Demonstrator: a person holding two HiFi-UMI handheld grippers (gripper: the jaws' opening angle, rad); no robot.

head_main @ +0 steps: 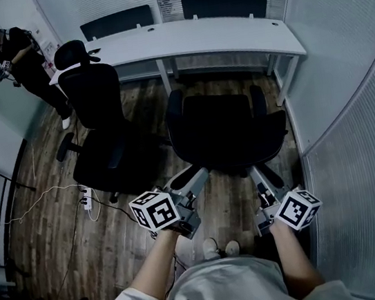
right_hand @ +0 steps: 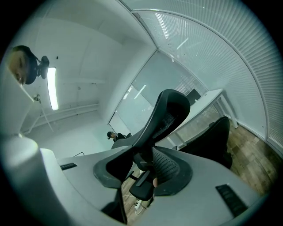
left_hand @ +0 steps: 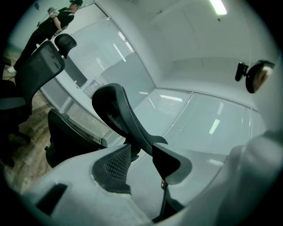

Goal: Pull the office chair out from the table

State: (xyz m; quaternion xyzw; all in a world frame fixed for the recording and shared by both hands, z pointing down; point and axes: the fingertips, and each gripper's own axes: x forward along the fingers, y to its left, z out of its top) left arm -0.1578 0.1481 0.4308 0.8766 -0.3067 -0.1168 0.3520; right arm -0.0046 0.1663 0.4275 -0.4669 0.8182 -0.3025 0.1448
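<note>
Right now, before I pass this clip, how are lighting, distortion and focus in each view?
Head view: dim, bluish; fisheye bows the table edge, and the office chair is nearly a black mass. Left gripper view: black corner vignette, ceiling light glaring. Right gripper view: same vignette, a bright light strip blown out.

No legible text, label, brand, number or sign on anything in view.

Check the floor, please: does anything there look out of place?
Yes. A power strip and its thin cable lie loose on the floor, close beside the base of the left chair. Its wheels could perhaps catch them.
</note>
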